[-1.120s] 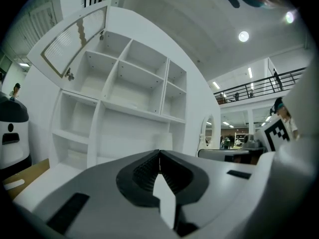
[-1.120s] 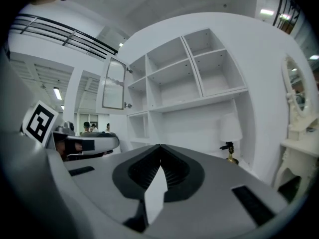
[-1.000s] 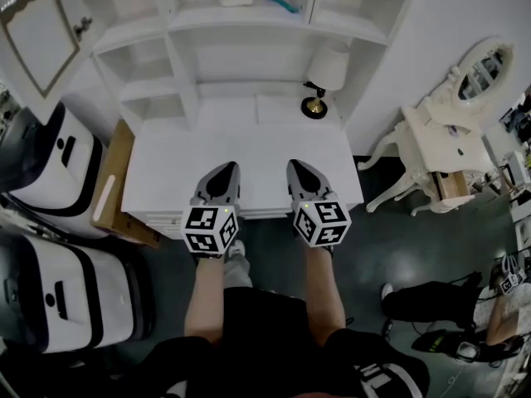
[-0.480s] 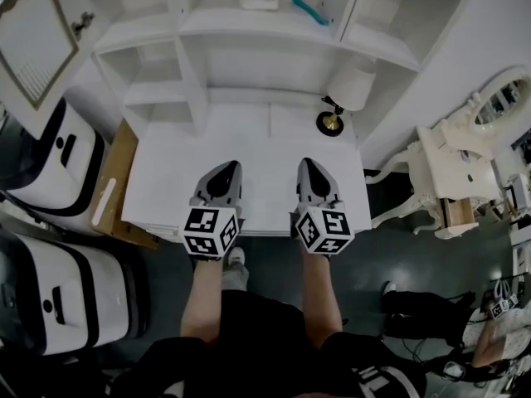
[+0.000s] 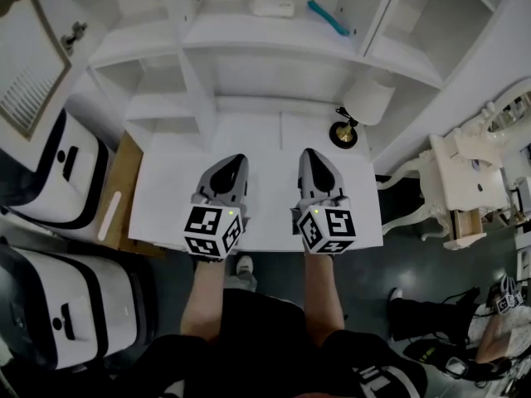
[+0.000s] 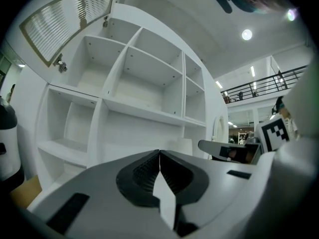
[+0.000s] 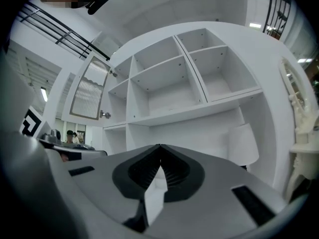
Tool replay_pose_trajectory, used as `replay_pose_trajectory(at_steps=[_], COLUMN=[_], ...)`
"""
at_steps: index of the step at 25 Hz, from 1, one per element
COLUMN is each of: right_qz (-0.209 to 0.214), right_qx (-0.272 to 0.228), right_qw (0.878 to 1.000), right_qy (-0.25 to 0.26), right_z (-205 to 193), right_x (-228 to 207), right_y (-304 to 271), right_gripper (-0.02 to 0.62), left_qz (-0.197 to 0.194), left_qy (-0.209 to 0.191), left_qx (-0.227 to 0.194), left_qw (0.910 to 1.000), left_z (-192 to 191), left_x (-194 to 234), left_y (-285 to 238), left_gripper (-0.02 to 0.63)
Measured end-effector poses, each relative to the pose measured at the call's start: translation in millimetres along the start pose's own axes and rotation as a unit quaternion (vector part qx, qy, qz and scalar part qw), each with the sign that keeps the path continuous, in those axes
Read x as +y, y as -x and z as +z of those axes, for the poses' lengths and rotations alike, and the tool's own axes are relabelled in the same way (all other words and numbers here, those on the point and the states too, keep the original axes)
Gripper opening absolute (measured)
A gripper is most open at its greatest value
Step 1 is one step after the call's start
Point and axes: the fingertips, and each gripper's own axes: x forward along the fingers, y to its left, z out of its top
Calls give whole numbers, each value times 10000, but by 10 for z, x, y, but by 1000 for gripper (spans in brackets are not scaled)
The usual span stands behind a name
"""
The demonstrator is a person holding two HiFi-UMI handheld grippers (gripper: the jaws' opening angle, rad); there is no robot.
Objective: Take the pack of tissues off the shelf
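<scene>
The pack of tissues is a small white packet lying on an upper shelf of the white shelf unit, in the head view. A teal object lies just to its right. Both grippers hover side by side over the white desk top, well short of the shelves. My left gripper is shut with nothing in it, its tips meeting in the left gripper view. My right gripper is also shut and empty. The tissues do not show in either gripper view.
A white table lamp with a brass foot stands at the desk's back right. White and black cases and a cardboard box sit to the left of the desk. A white ornate dressing table stands to the right.
The view has moved closer to the shelves, and both grippers now reach a little further over the desk. Both have stayed shut and empty.
</scene>
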Motion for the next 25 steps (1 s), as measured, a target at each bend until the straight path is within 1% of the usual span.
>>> replay_pose_trajectory(at_steps=[3,8,13,14,15,16,19,22,25], right_qz=[84,372,505,548,596,640,719,701,704], right_qx=[-80,-206,-313,-333,-347,-356,-322,-316,-303], right_qw=[9999,9988,9971,9964,9956,9947,9917,9888,9871], right_qy=[84,246,484,551,628,719,1018,1283,1409], right_z=[115,303,526,591,661,732,913,1123,1314], right_x=[96,290,415,438,457,474,510,499,470], right_y=[-238,-574,-840,-897,-957,-1020,-1177,-1321,-1481], right_gripper=[18,18,21,39,76,98,112,132,138], left_qz=[-72,-106,-198,-218,-242,-266,-319,-385,-436], left_qy=[-41,-48,-14,-5,3,9,56,103,158], left_qx=[-85,-175,-309,-334,-358,-385,-460,-562,-648], left_qw=[9999,9998,9993,9992,9991,9989,9984,9976,9968], left_z=[113,214,338,364,390,416,467,539,598], left_x=[106,339,523,552,579,605,679,735,770], left_y=[-112,-281,-435,-464,-495,-527,-586,-634,-677], left_gripper=[12,12,12,12,12,12,12,12,12])
